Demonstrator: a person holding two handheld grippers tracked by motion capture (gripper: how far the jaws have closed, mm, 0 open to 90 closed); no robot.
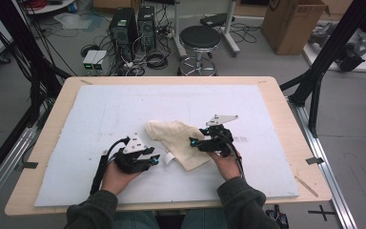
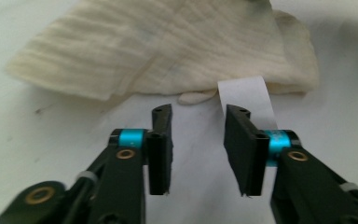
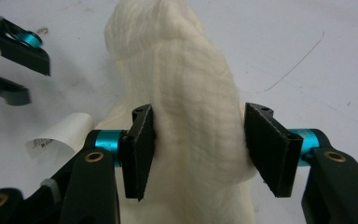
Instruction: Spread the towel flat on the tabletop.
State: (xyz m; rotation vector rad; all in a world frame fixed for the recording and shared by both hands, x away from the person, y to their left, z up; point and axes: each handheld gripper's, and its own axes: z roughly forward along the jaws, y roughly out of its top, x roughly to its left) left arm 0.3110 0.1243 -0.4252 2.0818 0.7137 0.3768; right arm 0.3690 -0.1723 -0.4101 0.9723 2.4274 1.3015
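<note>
Cream cloth [image 3: 191, 116] between wide-parted right tongs [image 3: 198, 144].

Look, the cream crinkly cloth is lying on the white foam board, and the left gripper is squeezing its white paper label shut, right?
Not quite. The cream crinkly cloth does lie on the white foam board, but the left gripper is open. In the left gripper view its jaws stand apart, with the white paper label just ahead of them, not clamped between them.
</note>
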